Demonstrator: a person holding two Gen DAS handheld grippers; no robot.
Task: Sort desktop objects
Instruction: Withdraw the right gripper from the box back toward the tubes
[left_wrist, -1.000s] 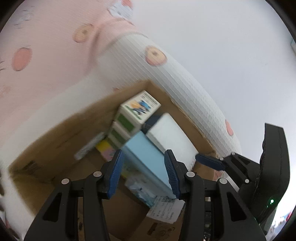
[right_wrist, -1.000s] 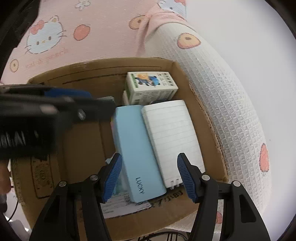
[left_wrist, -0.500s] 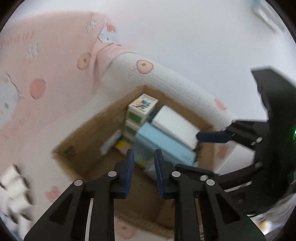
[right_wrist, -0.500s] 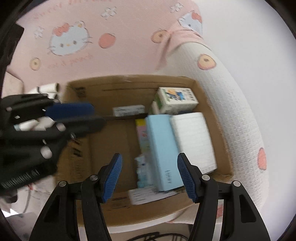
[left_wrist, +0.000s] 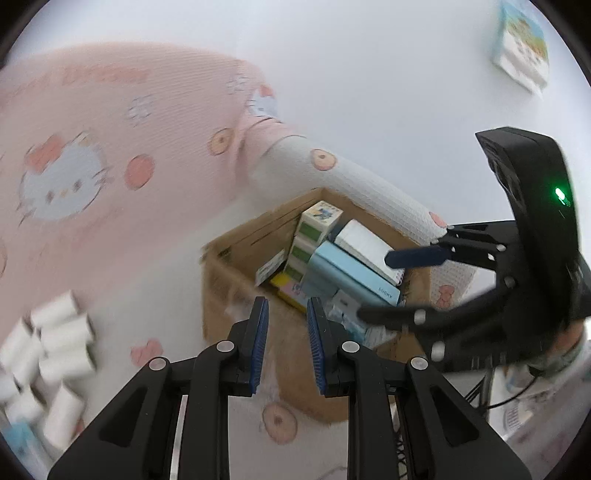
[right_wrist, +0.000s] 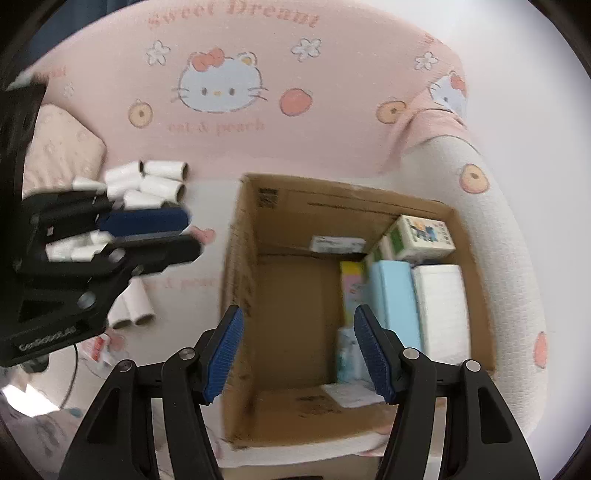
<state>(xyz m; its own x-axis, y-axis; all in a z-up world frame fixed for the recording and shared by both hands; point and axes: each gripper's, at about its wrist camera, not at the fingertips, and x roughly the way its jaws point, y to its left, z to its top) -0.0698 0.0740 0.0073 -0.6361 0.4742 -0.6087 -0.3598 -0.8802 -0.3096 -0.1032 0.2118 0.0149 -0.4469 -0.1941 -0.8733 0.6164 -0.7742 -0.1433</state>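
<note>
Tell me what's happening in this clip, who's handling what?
A person holds two handheld grippers above a cardboard box on a pink cartoon-print blanket. Neither carries anything: the left gripper has its jaws narrowly apart, the right gripper has its jaws wide. The box already holds a light blue case, a white notebook and small cartons. White paper rolls lie loose beside the box.

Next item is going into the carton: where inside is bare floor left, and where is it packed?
Bare floor in the cardboard box covers its left half, between the left wall and the yellow-pink box. The right side is crowded: light blue case, white notebook, green-white cartons. Outside, paper rolls clutter the left.
</note>
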